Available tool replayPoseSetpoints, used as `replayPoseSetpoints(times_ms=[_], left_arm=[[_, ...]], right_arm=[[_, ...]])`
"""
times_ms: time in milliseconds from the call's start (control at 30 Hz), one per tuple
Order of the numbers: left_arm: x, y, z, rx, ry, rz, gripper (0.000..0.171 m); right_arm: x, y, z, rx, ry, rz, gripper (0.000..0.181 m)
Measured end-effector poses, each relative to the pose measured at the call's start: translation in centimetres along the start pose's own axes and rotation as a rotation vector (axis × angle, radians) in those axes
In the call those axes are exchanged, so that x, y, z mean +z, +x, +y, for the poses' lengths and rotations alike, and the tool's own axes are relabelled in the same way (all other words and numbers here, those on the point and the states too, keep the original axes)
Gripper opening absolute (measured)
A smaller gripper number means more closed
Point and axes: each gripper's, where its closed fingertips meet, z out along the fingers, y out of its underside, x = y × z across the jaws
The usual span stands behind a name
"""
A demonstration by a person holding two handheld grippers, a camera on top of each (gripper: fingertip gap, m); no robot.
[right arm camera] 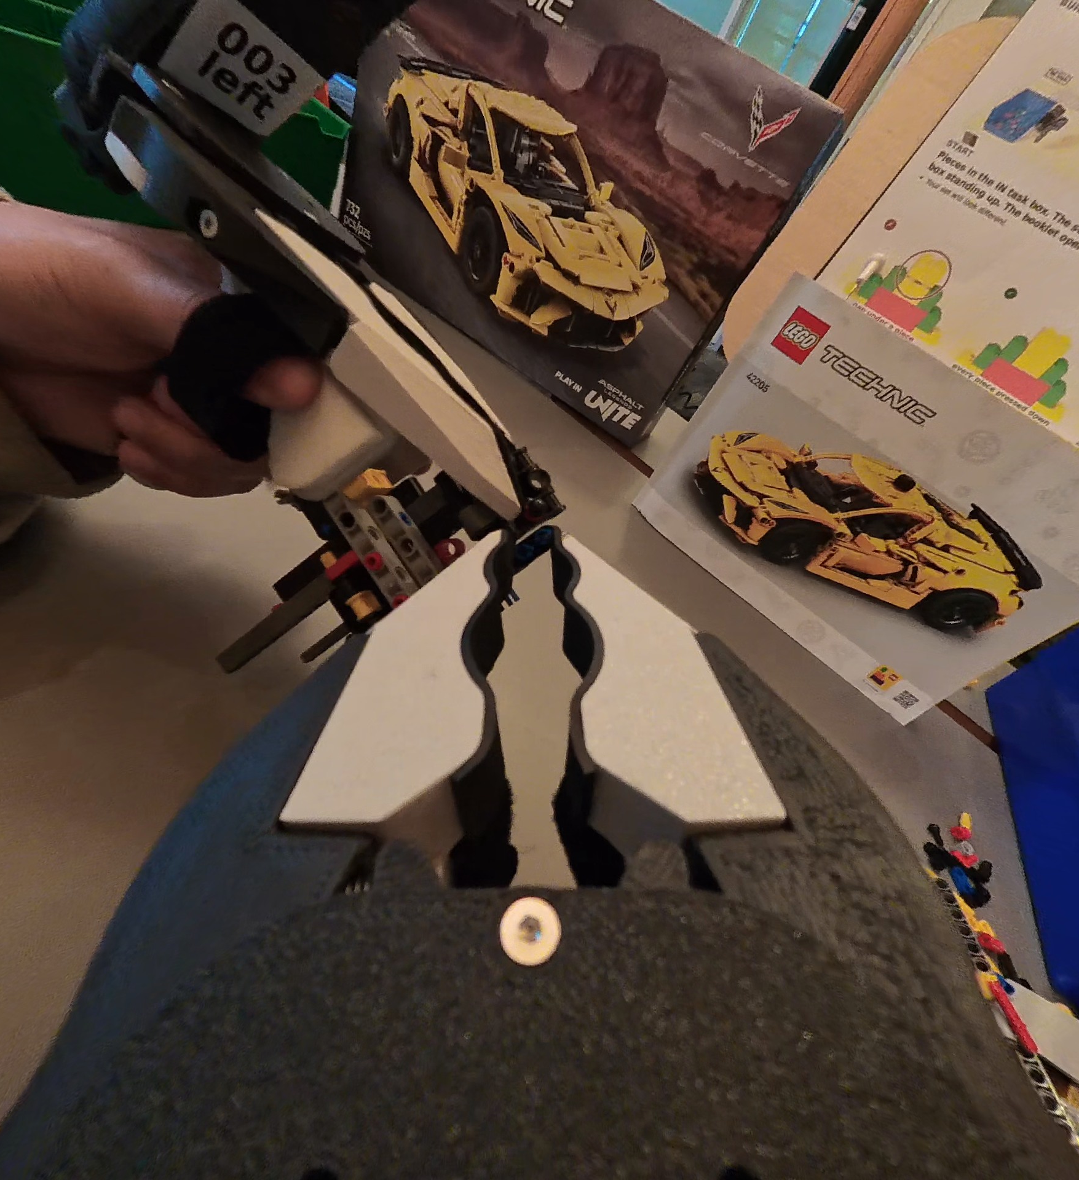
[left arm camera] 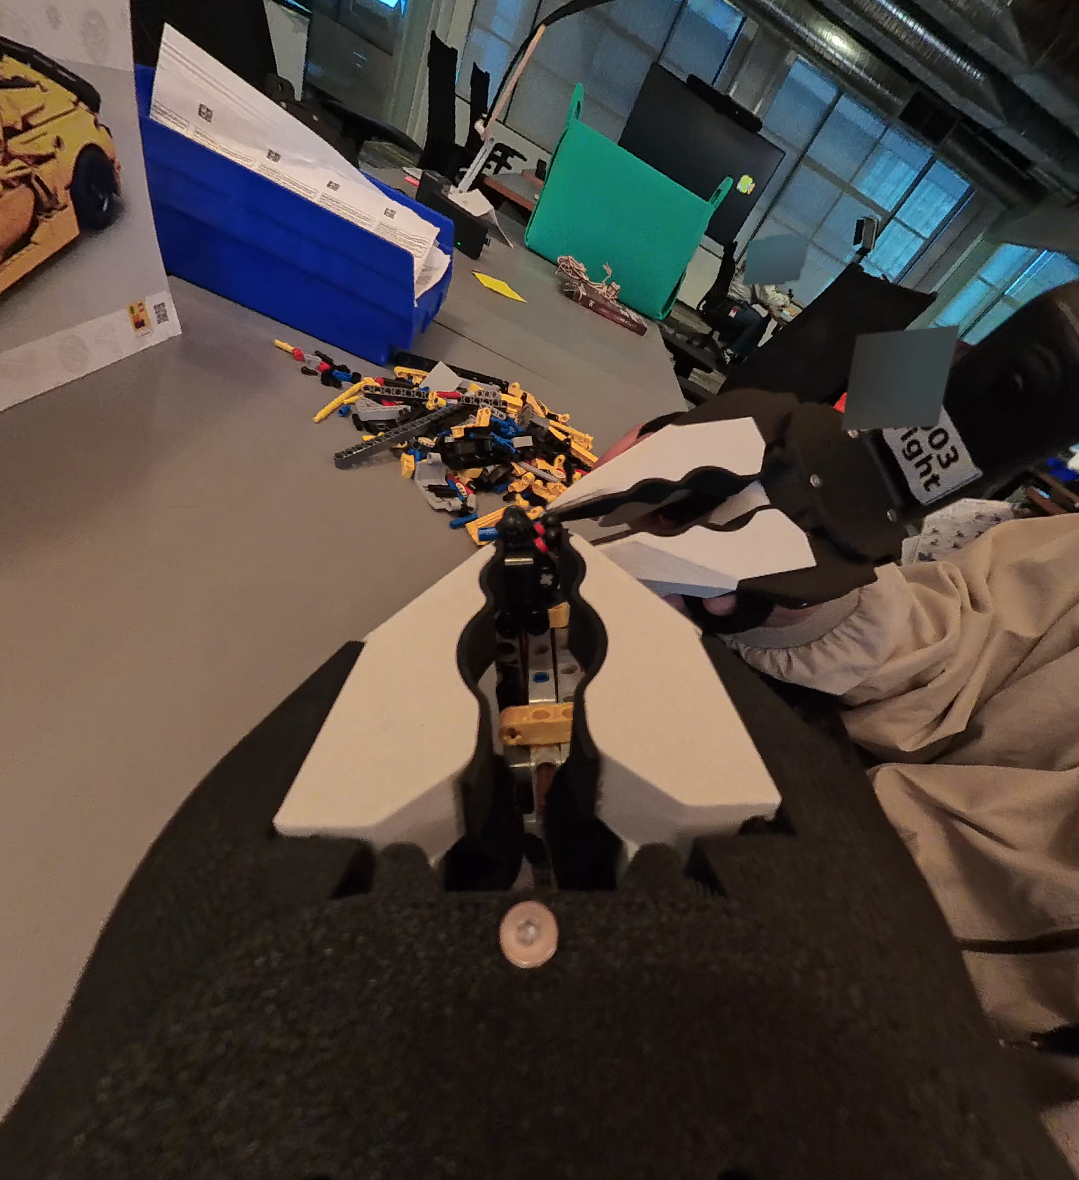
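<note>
My left gripper (left arm camera: pixel 527 536) is shut on a part-built brick assembly (left arm camera: pixel 533 677) of black, grey and yellow beams, which runs back between its fingers. In the right wrist view the assembly (right arm camera: pixel 383 543) hangs below the left gripper (right arm camera: pixel 524 504), above the grey table (right arm camera: pixel 108 638). My right gripper (right arm camera: pixel 527 543) is nearly closed on a small blue and red pin (right arm camera: pixel 533 539) at its tips. It meets the front end of the assembly, tip to tip with the left gripper. In the left wrist view the right gripper (left arm camera: pixel 552 516) comes in from the right.
A pile of loose yellow, black and grey pieces (left arm camera: pixel 460 440) lies behind the grippers. A blue bin (left arm camera: pixel 281 255) with paper sheets stands at the back left. A booklet (right arm camera: pixel 843 511), a set box (right arm camera: pixel 556 223) and an instruction sheet (right arm camera: pixel 1003 223) stand nearby. A green bag (left arm camera: pixel 619 211) is farther back. My two grippers' fingertips are within a few centimetres of each other.
</note>
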Motion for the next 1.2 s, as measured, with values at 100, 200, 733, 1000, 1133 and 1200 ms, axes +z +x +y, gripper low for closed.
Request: replayPoseSetpoints(times_ms=[100,200,733,1000,1133,1200], left_arm=[[-0.2,0.4,-0.1,0.050,0.004,0.012,0.016],[-0.1,0.4,-0.2,0.050,0.013,0.014,0.016],[0.4,-0.3,0.0,-0.289,0.048,0.088,0.014],[0.4,-0.3,0.2,-0.177,0.006,0.022,0.014],[0.6,-0.6,0.2,0.021,-0.054,-0.133,0.014],[0.6,-0.3,0.0,0.075,-0.063,-0.164,0.014]], right_arm=[[-0.2,0.1,-0.3,0.043,0.019,-0.013,0.004],[-0.4,0.0,-0.5,0.171,0.045,-0.084,0.004],[0.1,-0.1,0.8,-0.092,-0.076,0.047,0.006],[0.1,-0.1,0.7,-0.270,-0.108,0.110,0.003],[0.0,0.3,1.0,-0.339,-0.142,0.160,0.002],[-0.3,0.2,0.6,-0.328,-0.121,0.165,0.002]])
